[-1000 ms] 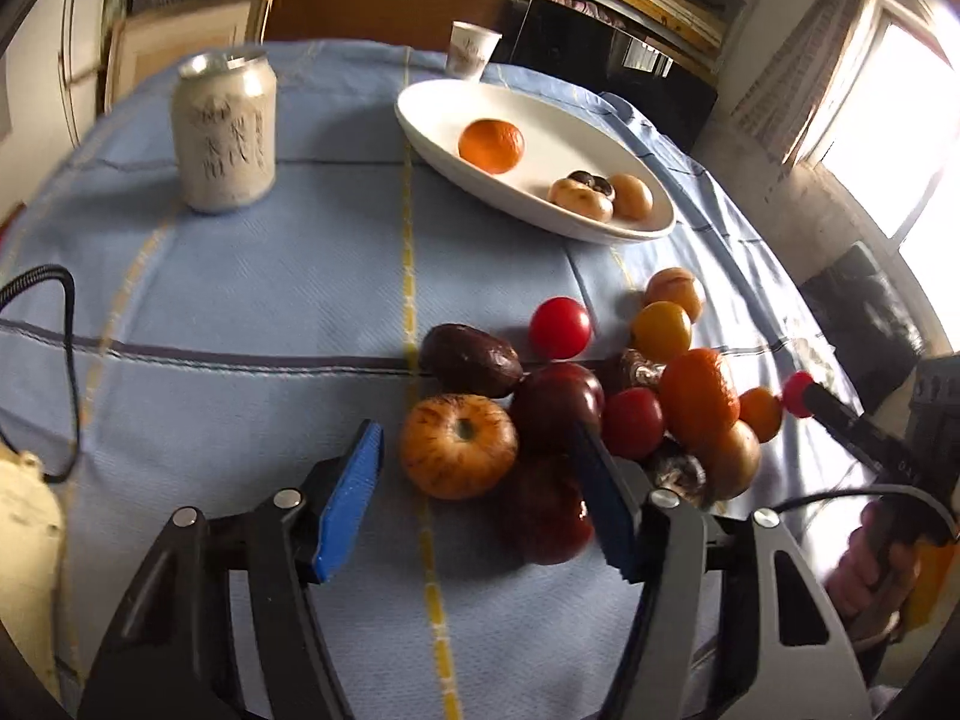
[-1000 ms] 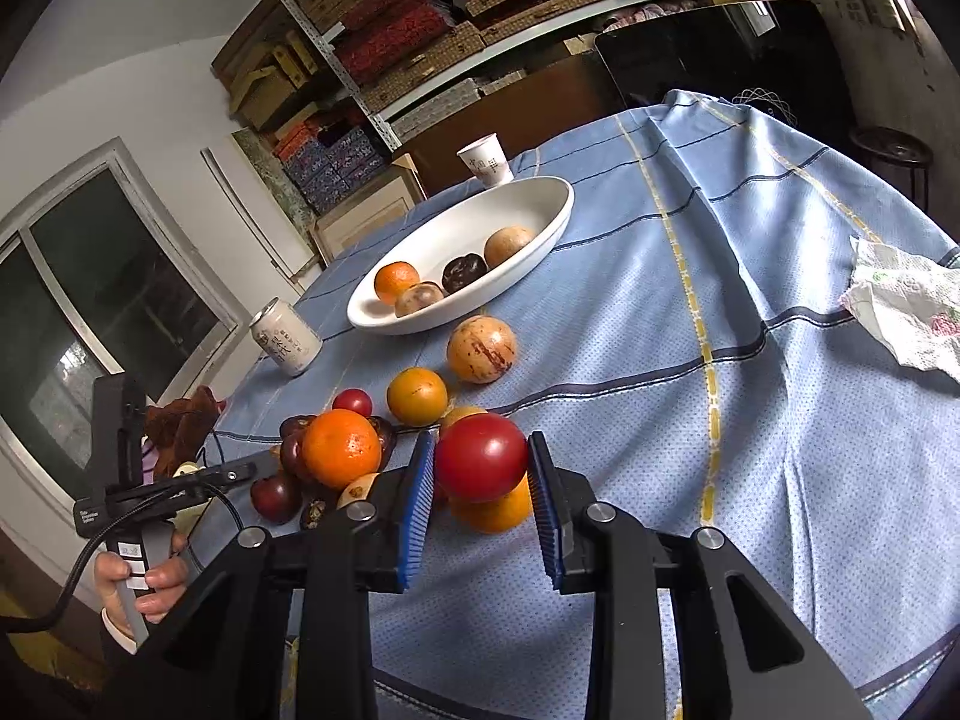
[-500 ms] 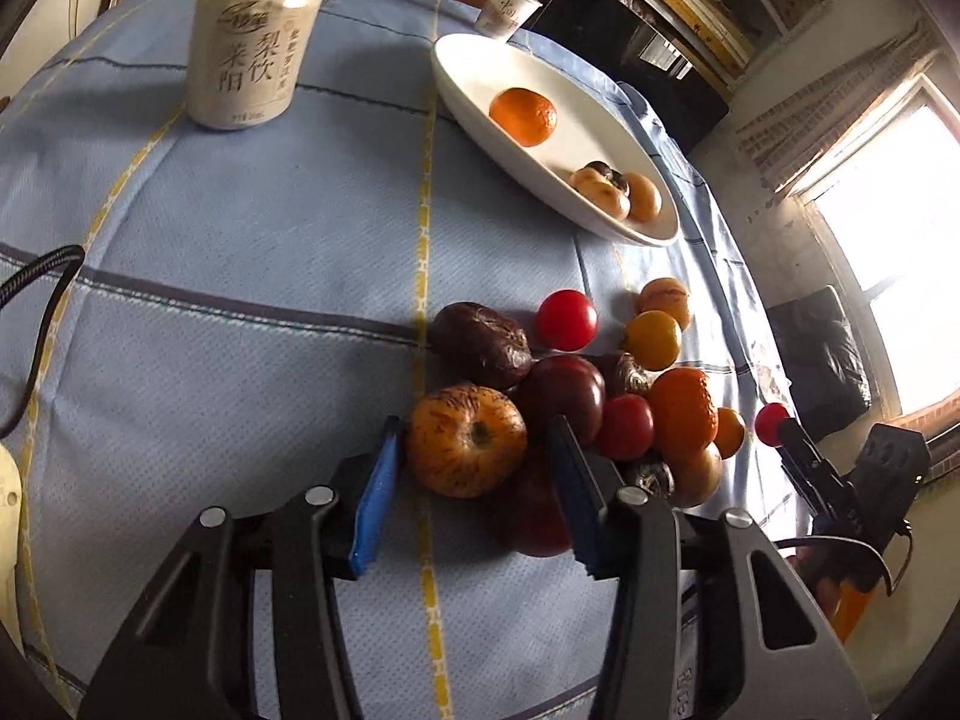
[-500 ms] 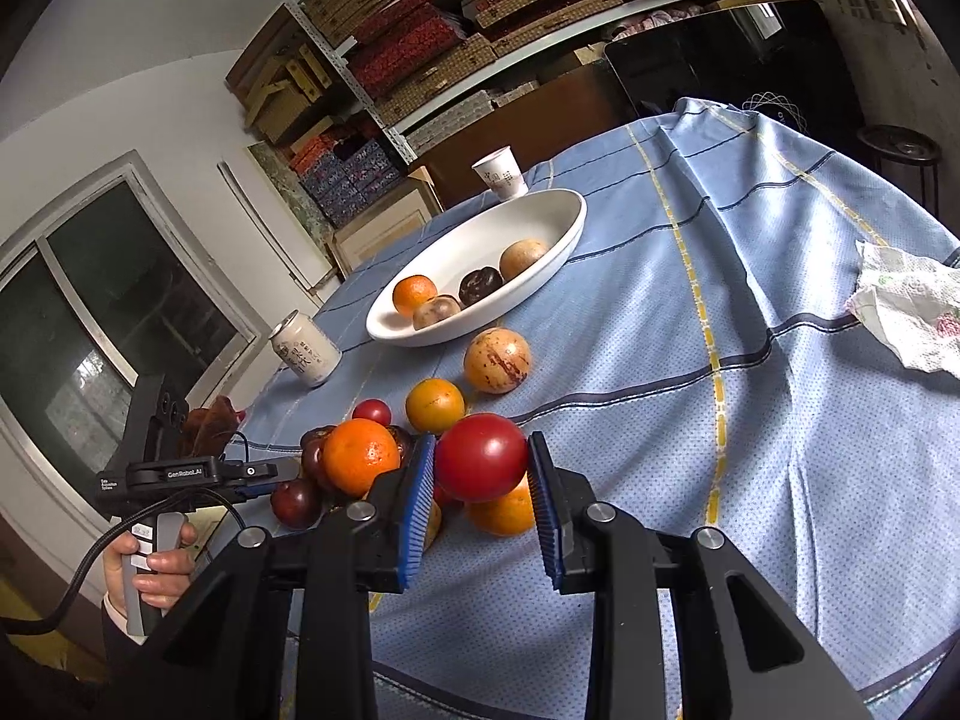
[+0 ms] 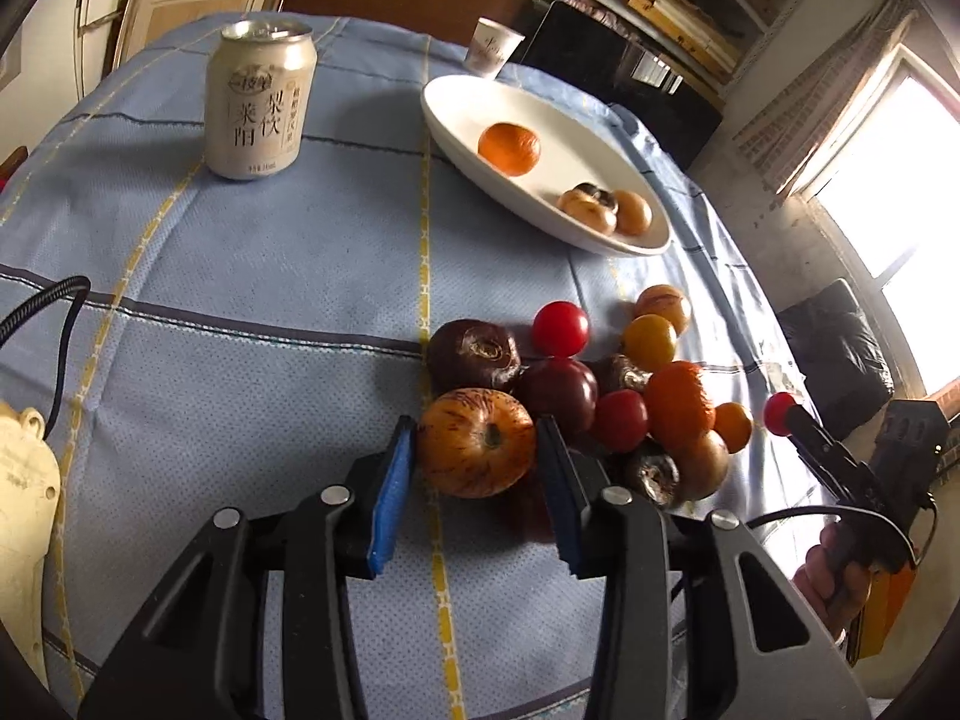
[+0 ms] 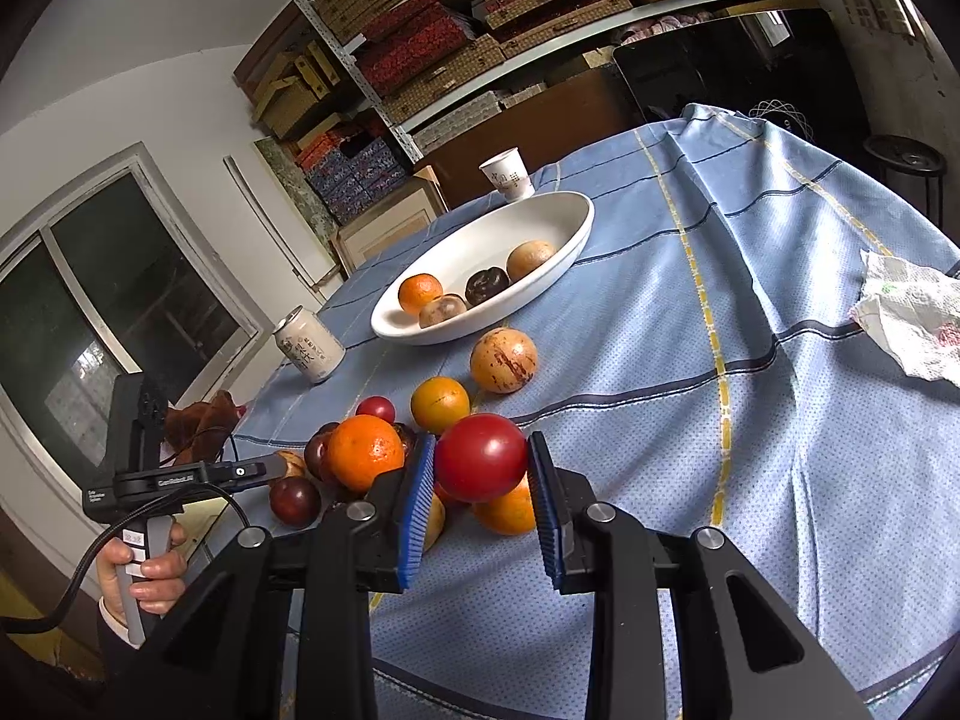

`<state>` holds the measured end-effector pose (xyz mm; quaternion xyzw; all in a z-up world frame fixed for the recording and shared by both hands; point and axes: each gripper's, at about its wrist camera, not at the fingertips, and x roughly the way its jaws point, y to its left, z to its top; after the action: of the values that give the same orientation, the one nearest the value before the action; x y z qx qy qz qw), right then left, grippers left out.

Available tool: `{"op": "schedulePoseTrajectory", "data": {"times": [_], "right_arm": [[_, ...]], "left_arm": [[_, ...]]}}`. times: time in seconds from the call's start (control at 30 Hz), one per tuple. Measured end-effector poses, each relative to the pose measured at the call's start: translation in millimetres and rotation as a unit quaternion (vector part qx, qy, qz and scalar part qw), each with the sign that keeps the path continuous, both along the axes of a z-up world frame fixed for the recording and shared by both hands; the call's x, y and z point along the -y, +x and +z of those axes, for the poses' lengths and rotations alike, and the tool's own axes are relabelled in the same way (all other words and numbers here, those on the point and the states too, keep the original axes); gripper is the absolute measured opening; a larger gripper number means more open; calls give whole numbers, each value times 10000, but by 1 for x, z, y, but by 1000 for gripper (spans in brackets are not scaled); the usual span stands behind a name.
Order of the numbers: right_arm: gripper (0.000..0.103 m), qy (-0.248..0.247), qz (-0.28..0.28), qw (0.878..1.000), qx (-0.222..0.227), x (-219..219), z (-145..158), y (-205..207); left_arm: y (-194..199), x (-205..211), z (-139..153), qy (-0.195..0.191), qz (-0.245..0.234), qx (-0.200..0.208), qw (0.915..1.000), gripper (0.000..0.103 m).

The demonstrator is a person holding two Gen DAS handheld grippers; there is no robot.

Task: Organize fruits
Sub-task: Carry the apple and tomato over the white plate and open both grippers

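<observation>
A pile of mixed fruit lies on the blue tablecloth. My left gripper is shut on a striped orange-brown fruit at the pile's near edge. My right gripper is shut on a red round fruit and holds it above the pile; it shows at the far right of the left wrist view. A white oval bowl farther back holds an orange and a few brown fruits.
A pale drink can stands at the left. A paper cup stands behind the bowl. A crumpled tissue lies at the right in the right wrist view. A black cable crosses the left table edge.
My left gripper has moved forward and closed its jaws onto the striped fruit. My right gripper has lifted the red fruit slightly higher.
</observation>
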<state>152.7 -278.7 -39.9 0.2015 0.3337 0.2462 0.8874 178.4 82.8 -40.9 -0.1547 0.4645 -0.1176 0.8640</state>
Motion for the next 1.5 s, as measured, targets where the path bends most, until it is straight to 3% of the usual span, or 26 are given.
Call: {"op": "schedulePoseTrajectory", "data": {"times": [0.3,0.5,0.63,0.73,0.9,1.07,1.1,1.13,1.17,1.2,1.27,1.37,1.5], "right_arm": [[31,-54,46,10000,-8,0,-1,1],[31,-65,545,9984,-127,-11,15,17],[31,-96,718,9974,-45,-25,45,54],[31,-437,716,9964,-90,-45,52,94],[31,-719,612,9951,-279,-73,37,149],[33,-779,525,9954,-211,-83,28,171],[37,-756,531,9954,-237,-82,27,173],[56,-712,509,9958,-252,-81,28,173],[64,-657,460,9965,-248,-77,29,170],[69,-580,485,9970,-177,-72,34,162],[71,-513,590,9969,35,-65,44,146],[83,-331,556,9971,395,-49,48,116],[85,-272,475,9985,45,-33,26,85]], "left_arm": [[-14,-5,16,-105,-58,317,9994,40],[-6,1,44,-108,-316,501,9982,40],[26,17,72,135,-532,747,9957,40],[67,38,84,338,-785,767,9934,40],[131,73,75,817,-964,586,9902,40],[164,89,57,1272,-942,536,9859,40],[166,90,56,1321,-934,530,9854,41],[168,91,55,1375,-913,524,9849,54],[167,90,57,1442,-843,519,9846,82],[162,88,60,1539,-695,573,9840,94],[140,82,73,1616,-483,981,9808,98],[103,74,85,1596,-512,1288,9774,98],[46,58,78,1559,-298,1490,9760,98]]}}
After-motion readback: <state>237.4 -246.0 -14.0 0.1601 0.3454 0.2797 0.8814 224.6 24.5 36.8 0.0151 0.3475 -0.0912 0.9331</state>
